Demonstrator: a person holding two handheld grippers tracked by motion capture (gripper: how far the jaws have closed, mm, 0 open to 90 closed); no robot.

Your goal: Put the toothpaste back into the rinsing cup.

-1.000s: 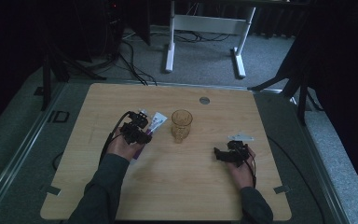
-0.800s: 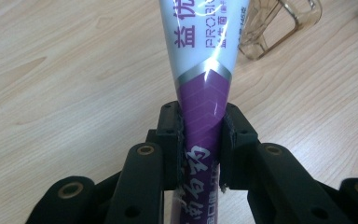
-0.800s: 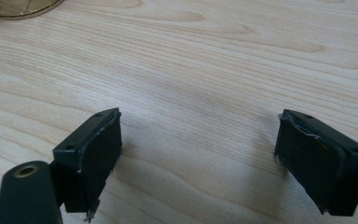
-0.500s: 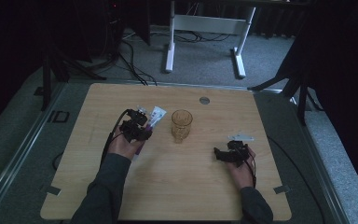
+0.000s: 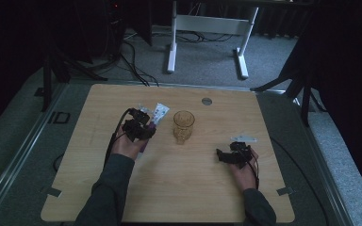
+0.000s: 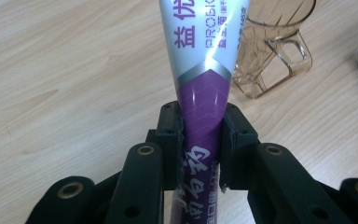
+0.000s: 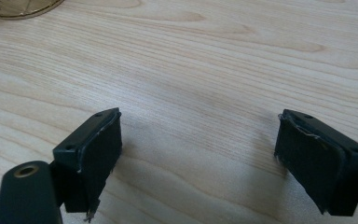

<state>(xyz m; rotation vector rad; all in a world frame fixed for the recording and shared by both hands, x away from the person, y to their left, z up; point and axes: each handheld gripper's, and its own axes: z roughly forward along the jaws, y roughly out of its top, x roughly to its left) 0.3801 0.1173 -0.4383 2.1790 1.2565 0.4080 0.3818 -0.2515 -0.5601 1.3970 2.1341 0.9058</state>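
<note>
The left gripper clamps the toothpaste tube mid-body, aiming it toward the amber cup at frame centre, probably for insertion; the right gripper rests lower right, jaws wide apart, holding nothing.

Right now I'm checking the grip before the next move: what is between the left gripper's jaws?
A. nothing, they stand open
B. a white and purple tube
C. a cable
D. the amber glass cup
B: in the left gripper view, both jaws of the left gripper press on the purple part of the tube.

Tube in left gripper has tipped a bit: white end swung from beside the cup toward the desk's far edge. Shift is small.
</note>
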